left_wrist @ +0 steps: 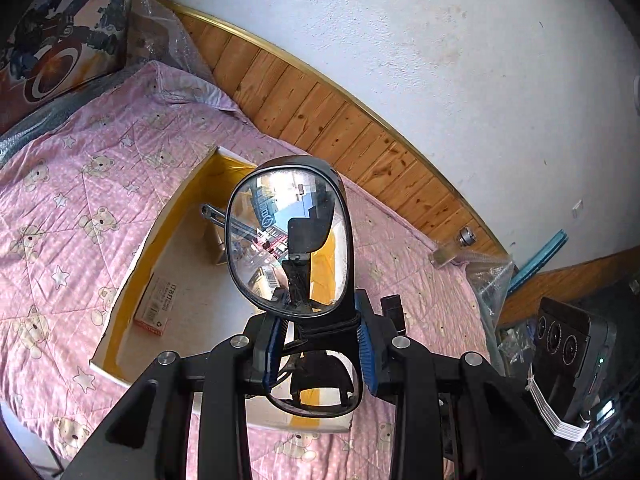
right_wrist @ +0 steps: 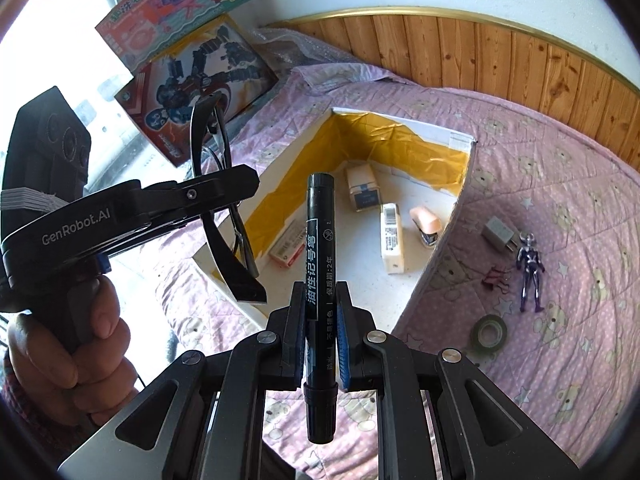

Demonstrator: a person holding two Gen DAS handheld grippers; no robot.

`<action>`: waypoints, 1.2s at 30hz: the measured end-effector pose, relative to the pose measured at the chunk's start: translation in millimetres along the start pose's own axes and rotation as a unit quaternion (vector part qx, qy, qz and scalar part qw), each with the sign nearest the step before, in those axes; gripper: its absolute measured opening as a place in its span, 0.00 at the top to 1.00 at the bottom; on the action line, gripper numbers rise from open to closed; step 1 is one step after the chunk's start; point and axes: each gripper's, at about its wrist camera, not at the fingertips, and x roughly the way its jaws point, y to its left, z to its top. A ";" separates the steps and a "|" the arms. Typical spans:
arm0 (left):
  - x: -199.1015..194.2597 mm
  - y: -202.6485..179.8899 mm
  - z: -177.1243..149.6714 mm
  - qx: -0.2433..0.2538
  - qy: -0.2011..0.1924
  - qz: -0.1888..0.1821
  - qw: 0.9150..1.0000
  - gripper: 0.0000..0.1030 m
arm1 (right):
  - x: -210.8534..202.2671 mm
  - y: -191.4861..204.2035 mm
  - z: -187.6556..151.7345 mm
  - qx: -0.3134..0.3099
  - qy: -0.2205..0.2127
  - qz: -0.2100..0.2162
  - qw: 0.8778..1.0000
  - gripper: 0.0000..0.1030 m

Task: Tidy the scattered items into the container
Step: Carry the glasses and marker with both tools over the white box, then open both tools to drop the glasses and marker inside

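Note:
My left gripper [left_wrist: 320, 320] is shut on a pair of black-framed glasses [left_wrist: 288, 240], held upright above the near side of the open box [left_wrist: 132, 272]. The box is white with a yellow lining and lies on the pink bed. In the right wrist view my right gripper [right_wrist: 320, 320] is shut on a black marker [right_wrist: 318, 260] that points toward the box [right_wrist: 440, 130]. To its left, the left gripper [right_wrist: 244, 184] hovers over the box's left edge with the glasses [right_wrist: 224, 220]. On the sheet right of the box lie a grey charger plug [right_wrist: 498, 234], a blue figurine [right_wrist: 530, 268], a dark binder clip [right_wrist: 496, 278] and a tape roll [right_wrist: 489, 334].
Inside the box lie a white-and-blue carton [right_wrist: 362, 188], a white barcode box [right_wrist: 392, 240], a pink stapler [right_wrist: 426, 224] and a red-and-white packet [right_wrist: 288, 246]. Toy boxes [right_wrist: 200, 80] lean at the bed's far left. A wooden headboard [right_wrist: 520, 52] and white wall border the bed.

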 end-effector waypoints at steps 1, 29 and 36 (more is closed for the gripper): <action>2.3 1.5 1.7 0.000 0.003 0.006 1.000 0.68 | 2.9 0.5 1.4 -0.002 0.003 -0.002 1.000 0.87; 101.6 45.1 42.2 -0.058 0.149 0.095 0.983 0.68 | 90.3 2.4 22.5 -0.062 0.097 -0.042 0.992 0.87; 121.7 54.9 41.5 -0.056 0.175 0.136 0.973 0.68 | 104.9 -2.5 22.8 -0.068 0.120 -0.043 0.989 0.87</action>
